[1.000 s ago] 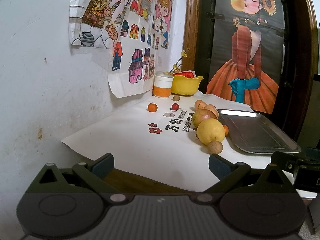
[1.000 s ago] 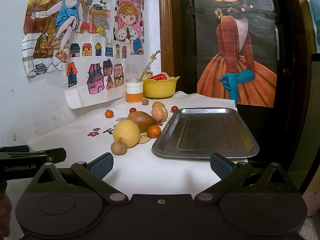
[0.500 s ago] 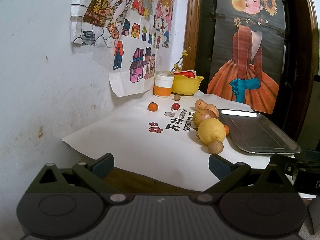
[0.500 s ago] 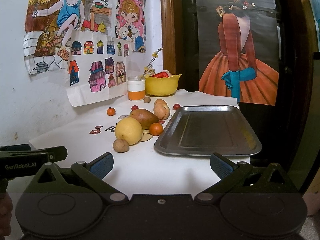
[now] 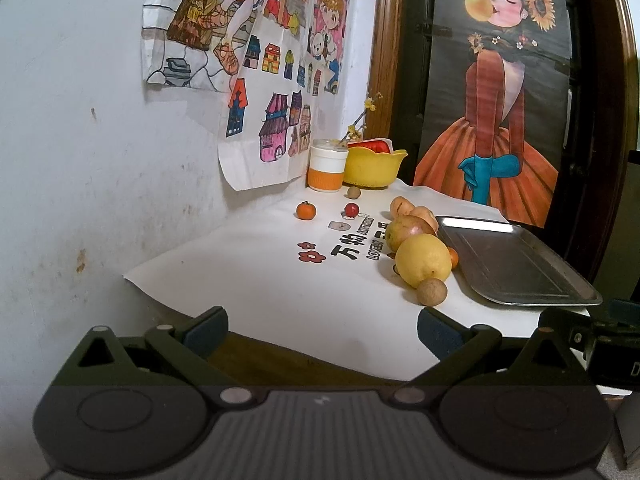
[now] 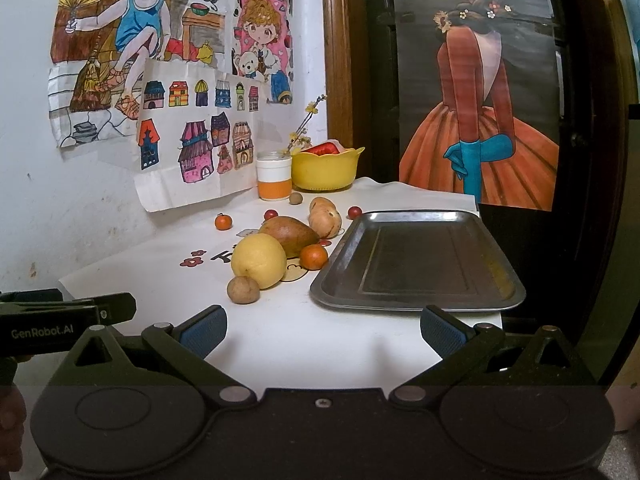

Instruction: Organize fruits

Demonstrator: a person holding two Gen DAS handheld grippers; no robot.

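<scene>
Both grippers' fingers (image 6: 203,330) spread wide and empty, one metal tray (image 6: 416,302), one yellow citrus (image 6: 259,260), two small oranges (image 6: 314,257).

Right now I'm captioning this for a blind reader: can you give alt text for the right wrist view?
An open right gripper faces a white-covered table where an empty metal tray sits right of loose fruit: a large yellow citrus, a brown pear and a small orange. A yellow bowl stands behind.

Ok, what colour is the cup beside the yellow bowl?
The cup is white with an orange lower band, clearest from the right wrist.
</scene>
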